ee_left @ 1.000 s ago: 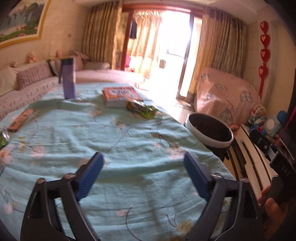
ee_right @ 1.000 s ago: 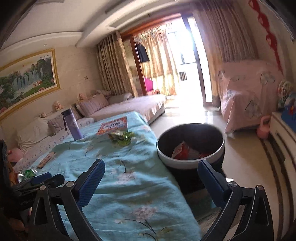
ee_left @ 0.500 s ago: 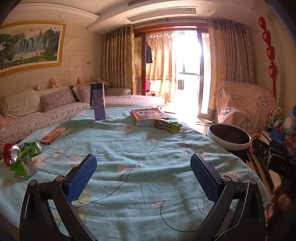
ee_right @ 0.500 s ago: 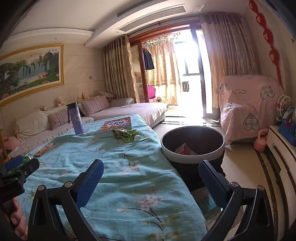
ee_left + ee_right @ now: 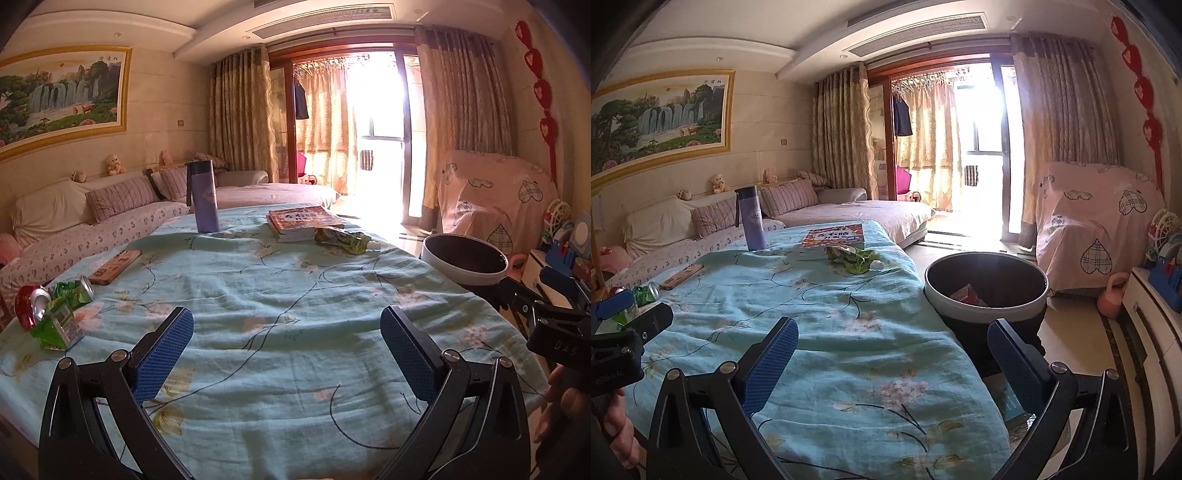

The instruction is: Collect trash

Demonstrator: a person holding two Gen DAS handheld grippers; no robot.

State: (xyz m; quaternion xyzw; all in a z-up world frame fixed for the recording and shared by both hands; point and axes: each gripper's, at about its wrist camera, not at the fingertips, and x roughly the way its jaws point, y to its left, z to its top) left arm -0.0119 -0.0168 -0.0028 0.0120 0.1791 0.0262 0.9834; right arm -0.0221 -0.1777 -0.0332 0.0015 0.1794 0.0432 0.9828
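Crushed red and green cans and a green carton (image 5: 55, 314) lie on the table's left edge; they also show in the right wrist view (image 5: 642, 295). A green snack wrapper (image 5: 341, 239) lies by the books at the far end, also in the right wrist view (image 5: 855, 258). A round black bin with a white rim (image 5: 463, 258) stands on the floor right of the table; in the right wrist view it (image 5: 986, 291) holds red trash. My left gripper (image 5: 286, 350) is open and empty over the near table. My right gripper (image 5: 892, 363) is open and empty over the table's right edge.
The table carries a light blue flowered cloth (image 5: 277, 295), a purple bottle (image 5: 205, 197), a stack of books (image 5: 301, 221) and a flat orange box (image 5: 116, 262). A sofa runs behind, a covered armchair (image 5: 1097, 229) and a low cabinet (image 5: 1156, 332) at right.
Both grippers have tilted up and drawn back, so more of the room and the table's left edge with the cans now shows. Both stayed open.
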